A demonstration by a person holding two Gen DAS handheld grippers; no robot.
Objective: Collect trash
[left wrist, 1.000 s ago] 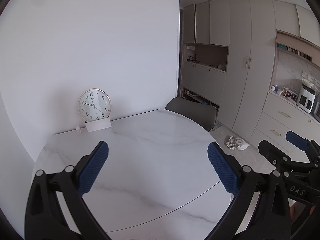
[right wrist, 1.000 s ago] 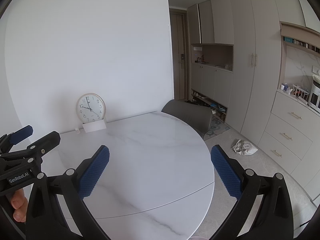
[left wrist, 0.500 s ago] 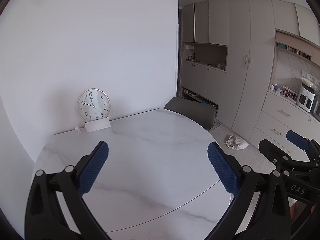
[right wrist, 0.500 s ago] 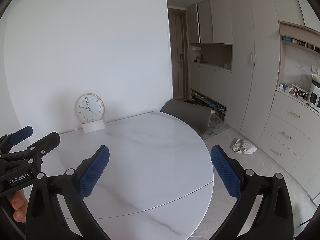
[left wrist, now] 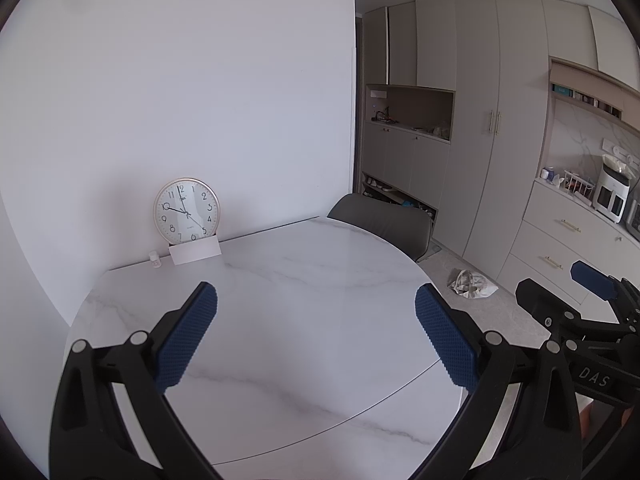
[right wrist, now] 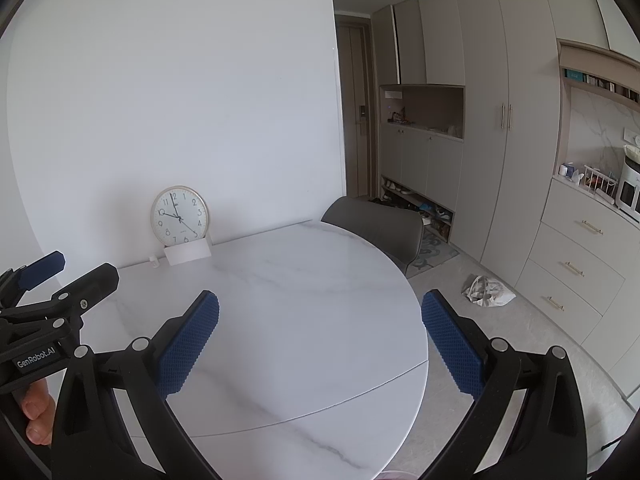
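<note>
A crumpled whitish piece of trash [left wrist: 471, 284] [right wrist: 487, 290] lies on the grey floor to the right of the round marble table [left wrist: 280, 280] [right wrist: 288, 280], in front of the drawers. My left gripper [left wrist: 316, 332] is open above the tabletop, blue pads wide apart, holding nothing. My right gripper [right wrist: 320, 340] hangs open over the table's right part, also holding nothing. Each gripper shows in the other's view: the right gripper [left wrist: 560, 304] at the right edge, the left gripper [right wrist: 64, 276] at the left edge. Both are far from the trash.
A round clock [left wrist: 186, 210] leans on the white wall behind a white card [left wrist: 195, 251], with a tiny bottle [left wrist: 154, 259] beside it. A grey chair [left wrist: 384, 228] stands at the table's far side. Cabinets and drawers [right wrist: 572, 268] line the right; appliances [left wrist: 610, 196] sit on the counter.
Both views have shifted very slightly; the trash sits a touch further left in the left wrist view. Both grippers stay open over the table.
</note>
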